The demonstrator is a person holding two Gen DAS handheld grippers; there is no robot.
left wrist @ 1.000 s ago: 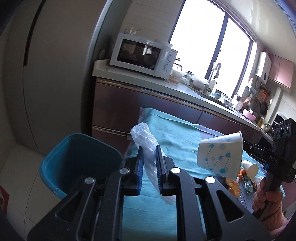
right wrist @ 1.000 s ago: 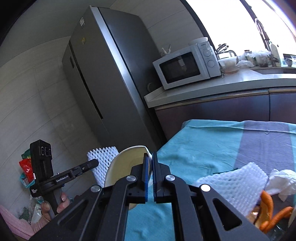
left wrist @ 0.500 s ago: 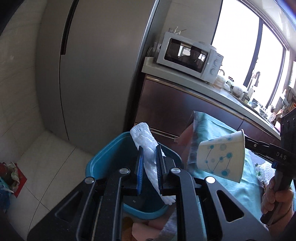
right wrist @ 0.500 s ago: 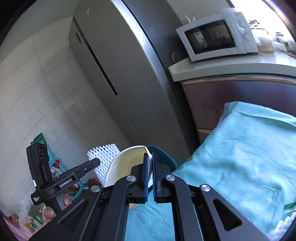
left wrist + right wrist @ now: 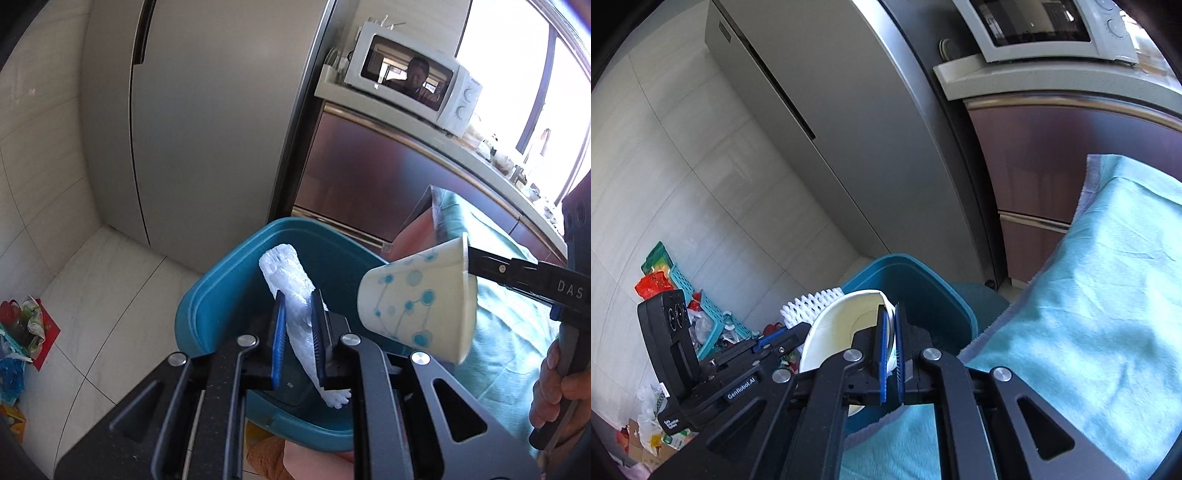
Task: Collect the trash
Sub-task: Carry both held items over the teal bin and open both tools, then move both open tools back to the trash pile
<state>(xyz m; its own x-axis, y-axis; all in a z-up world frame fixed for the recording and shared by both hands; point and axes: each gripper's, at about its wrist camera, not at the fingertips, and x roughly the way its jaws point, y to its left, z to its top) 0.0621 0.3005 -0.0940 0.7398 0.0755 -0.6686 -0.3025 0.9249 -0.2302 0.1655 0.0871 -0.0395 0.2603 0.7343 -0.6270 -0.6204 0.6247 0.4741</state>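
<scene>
Carrying trash to the blue bin point(image 5: 207, 295) looks like the step in hand: a white foam net point(image 5: 295, 295) is clamped in the left gripper point(image 5: 298, 328) over the bin, and a paper cup point(image 5: 842, 332) is pinched by its rim in the right gripper point(image 5: 891, 354), whose jaws are just easing apart. Next, both jaws would need to be opened over the bin. Its bottom is mostly hidden, so its contents cannot be told.

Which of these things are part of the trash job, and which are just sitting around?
Job:
foam net, in left gripper
paper cup, in right gripper, jaws opening
blue bin

Lying about:
microwave
fridge
floor clutter
</scene>
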